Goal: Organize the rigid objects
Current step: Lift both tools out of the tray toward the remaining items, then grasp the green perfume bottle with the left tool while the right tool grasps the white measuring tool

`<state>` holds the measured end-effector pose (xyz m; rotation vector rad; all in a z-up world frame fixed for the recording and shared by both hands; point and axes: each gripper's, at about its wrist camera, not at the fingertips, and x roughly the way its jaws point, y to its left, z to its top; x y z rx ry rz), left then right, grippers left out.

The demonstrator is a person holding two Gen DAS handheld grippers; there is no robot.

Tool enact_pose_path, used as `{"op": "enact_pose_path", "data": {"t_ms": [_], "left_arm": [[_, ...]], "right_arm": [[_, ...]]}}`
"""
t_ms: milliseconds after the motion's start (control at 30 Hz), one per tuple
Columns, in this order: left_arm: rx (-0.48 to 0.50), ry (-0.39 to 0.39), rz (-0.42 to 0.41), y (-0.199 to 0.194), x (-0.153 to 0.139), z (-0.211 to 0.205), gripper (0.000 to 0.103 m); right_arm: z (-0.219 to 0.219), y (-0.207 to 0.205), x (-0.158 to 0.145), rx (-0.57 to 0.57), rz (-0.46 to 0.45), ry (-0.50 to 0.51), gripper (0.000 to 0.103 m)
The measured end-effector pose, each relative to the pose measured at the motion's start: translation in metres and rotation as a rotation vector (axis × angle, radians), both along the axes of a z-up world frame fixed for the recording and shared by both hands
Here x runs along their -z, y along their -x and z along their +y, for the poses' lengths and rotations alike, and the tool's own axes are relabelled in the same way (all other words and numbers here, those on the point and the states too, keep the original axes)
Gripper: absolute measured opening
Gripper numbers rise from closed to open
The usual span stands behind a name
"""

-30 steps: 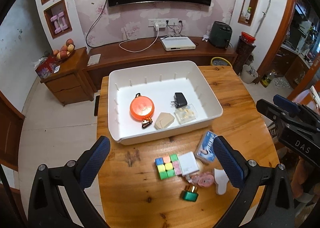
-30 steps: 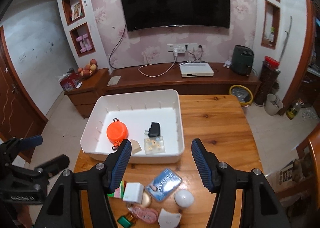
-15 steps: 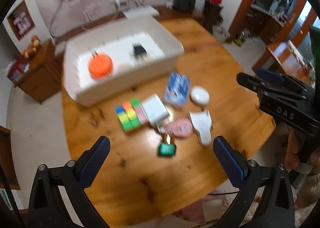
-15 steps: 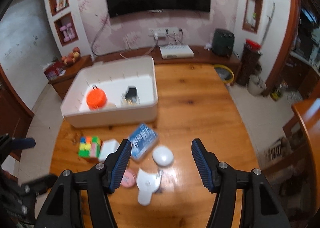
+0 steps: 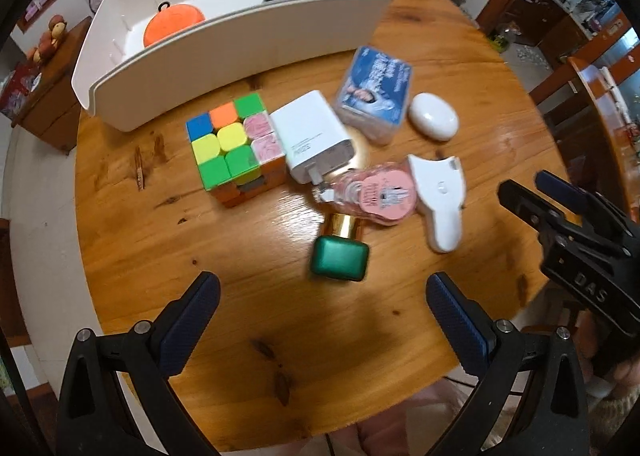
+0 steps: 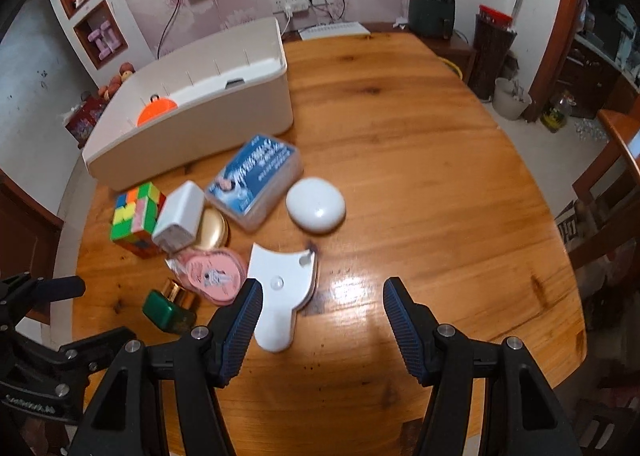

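Loose clutter heaped just beside the white plastic bin (image 5: 224,56), awaiting sorting: multicoloured puzzle cube (image 5: 230,144), green gold-capped bottle (image 5: 340,252). Left gripper (image 5: 320,316) and right gripper (image 6: 320,316) both spread wide, empty, ready for picking.

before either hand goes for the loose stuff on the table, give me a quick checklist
1. Left tongs open and empty: ok.
2. Right tongs open and empty: ok.
3. White bin has free floor space: cannot tell, its near wall hides most of it.
4. Green bottle ahead of the left tongs, clear to grasp: ok.
5. White tool free to lift alone: not ok, it touches the pink round case.
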<state>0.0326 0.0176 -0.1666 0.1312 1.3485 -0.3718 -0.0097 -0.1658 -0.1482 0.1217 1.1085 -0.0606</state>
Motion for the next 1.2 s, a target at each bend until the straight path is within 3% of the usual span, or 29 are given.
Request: {"op": "enact_pose_path", "data": {"t_ms": [100, 367, 500, 667, 733, 800, 1200], "left_arm": [[-0.019, -0.057, -0.014, -0.002, 0.011, -0.002, 0.102], [-0.024, -0.043, 0.055, -0.012, 0.039, -0.007, 0.100], [-0.007, -0.034, 0.083, -0.011, 0.049, -0.005, 0.077], [0.010, -0.022, 0.070, -0.006, 0.049, 0.000, 0.071], [0.033, 0.001, 0.068, -0.003, 0.048, 0.000, 0.052], [0.050, -0.006, 0.062, -0.001, 0.047, -0.001, 0.044], [-0.002, 0.063, 0.093, -0.002, 0.041, 0.035, 0.044]], "right_arm": [[0.000, 0.000, 0.009, 0.007, 0.014, -0.009, 0.064], [0.005, -0.005, 0.028, 0.007, 0.048, -0.025, 0.064], [0.010, -0.008, 0.036, -0.008, 0.069, -0.027, 0.064], [0.014, -0.013, 0.045, -0.018, 0.094, -0.062, 0.064], [0.015, -0.015, 0.049, -0.020, 0.105, -0.068, 0.064], [0.017, -0.018, 0.052, -0.021, 0.113, -0.069, 0.064], [0.041, -0.022, 0.057, -0.065, 0.089, 0.014, 0.064]]}}
